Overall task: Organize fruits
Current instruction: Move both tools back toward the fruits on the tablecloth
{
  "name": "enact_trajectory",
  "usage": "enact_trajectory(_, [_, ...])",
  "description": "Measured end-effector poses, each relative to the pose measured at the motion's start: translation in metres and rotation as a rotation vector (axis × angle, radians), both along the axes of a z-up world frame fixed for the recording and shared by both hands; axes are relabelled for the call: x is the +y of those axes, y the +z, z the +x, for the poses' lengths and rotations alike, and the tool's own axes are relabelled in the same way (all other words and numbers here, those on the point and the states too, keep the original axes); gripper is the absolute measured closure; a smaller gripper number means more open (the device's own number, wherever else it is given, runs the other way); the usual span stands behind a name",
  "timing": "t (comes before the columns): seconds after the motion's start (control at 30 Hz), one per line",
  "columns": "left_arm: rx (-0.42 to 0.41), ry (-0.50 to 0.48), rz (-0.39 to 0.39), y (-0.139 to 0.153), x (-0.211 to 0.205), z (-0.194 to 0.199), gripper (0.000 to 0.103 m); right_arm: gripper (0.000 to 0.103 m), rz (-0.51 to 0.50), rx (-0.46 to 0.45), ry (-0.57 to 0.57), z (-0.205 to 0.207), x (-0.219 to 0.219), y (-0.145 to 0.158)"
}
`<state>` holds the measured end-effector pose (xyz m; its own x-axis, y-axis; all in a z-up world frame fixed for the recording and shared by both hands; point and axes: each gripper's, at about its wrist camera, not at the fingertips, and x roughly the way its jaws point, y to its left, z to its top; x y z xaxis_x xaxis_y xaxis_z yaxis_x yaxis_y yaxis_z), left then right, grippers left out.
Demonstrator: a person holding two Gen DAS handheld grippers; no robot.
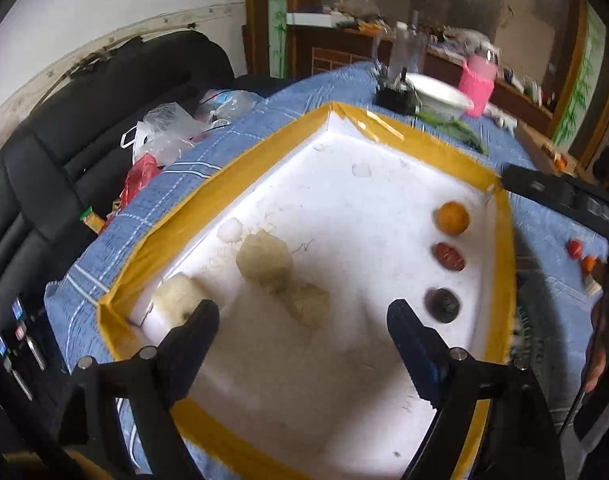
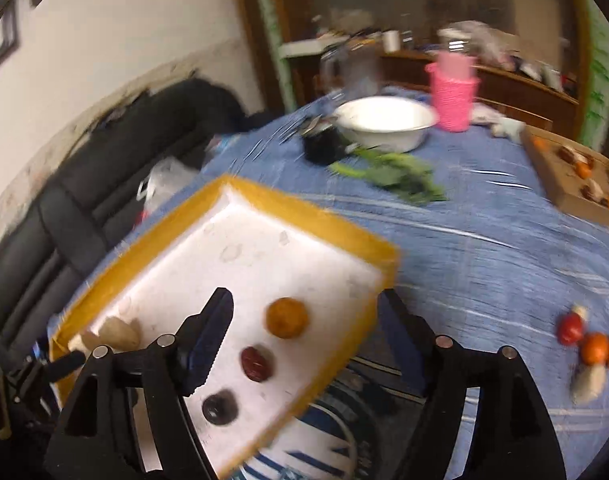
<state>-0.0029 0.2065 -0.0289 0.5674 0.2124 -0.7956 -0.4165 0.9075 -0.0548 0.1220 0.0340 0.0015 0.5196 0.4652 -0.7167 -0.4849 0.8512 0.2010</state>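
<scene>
Left gripper hung over the tray, jaws apart, nothing between them. Right gripper was likewise spread and empty, straddling the tray's near corner. Inside the tray three small fruits sat in a row along one side: dark fruit nearest, red fruit next, orange farthest, probably sorted by kind. Pale lumps sat across the tray floor, apart from that row; what they were I couldn't tell. More fruit lay loose on the blue cloth well right of the tray, likely still to be sorted. Farther back stood a white bowl, greens and a pink basket. A brown box with fruit was cut off at the edge. Right view was motion-blurred.
</scene>
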Motion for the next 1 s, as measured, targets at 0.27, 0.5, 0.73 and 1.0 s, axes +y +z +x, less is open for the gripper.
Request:
enact_trajectory(0.27, [-0.132,-0.063,-0.004,0.032,-0.047,-0.01,0.014,0.014,0.045,-0.067,-0.223,-0.032,-0.111,0.024])
enact_trajectory(0.5, [-0.145,-0.259,0.039,0.028,-0.119,0.013,0.013,0.013,0.029,-0.019,-0.421,-0.053,-0.208,-0.012])
enact_trajectory(0.73, [-0.11,-0.394,0.093,0.014,-0.174,0.04,0.013,0.017,-0.004,0.042,-0.467,-0.048,-0.24,-0.042])
enact_trajectory(1.0, [-0.097,-0.396,0.082,0.009,-0.181,0.059,0.013,0.041,-0.084,0.072,-0.441,0.002,-0.215,-0.054])
